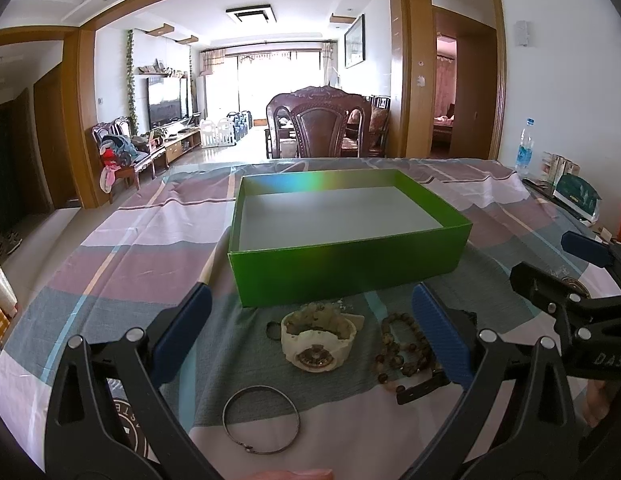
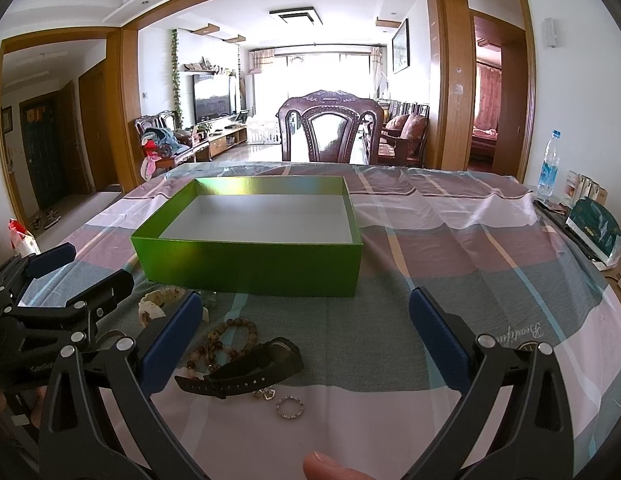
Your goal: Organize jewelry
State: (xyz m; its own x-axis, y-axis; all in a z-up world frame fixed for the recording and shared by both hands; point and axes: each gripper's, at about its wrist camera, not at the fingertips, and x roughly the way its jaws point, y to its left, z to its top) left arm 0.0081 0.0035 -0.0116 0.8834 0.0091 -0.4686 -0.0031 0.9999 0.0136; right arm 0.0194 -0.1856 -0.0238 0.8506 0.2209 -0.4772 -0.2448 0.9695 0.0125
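Your left claw (image 1: 310, 320) hangs low over the desk (image 1: 130, 272) with its blue pads spread wide and nothing between them; your right claw (image 2: 306, 320) is equally wide and empty. Framed by the left claw lie one cream watch (image 1: 316, 342), face up, a pale beaded bracelet (image 1: 322, 314) resting on its far side, and one thin metal bangle (image 1: 261, 419) lying flat nearer you. One brown beaded bracelet (image 1: 402, 350) lies just beside the left claw's right pad. Inside the right claw's span lies one black watch (image 2: 246, 370), its long axis running left to right, strap end pointing left, dial to the right. One small ring (image 2: 290, 407) and one small charm (image 2: 264, 393) sit just beside it on its near side. One open green box (image 1: 350, 272) stands beyond the jewelry, its long axis across the desk, its pale interior holding nothing. A checked cloth (image 2: 450, 248) covers the desk.
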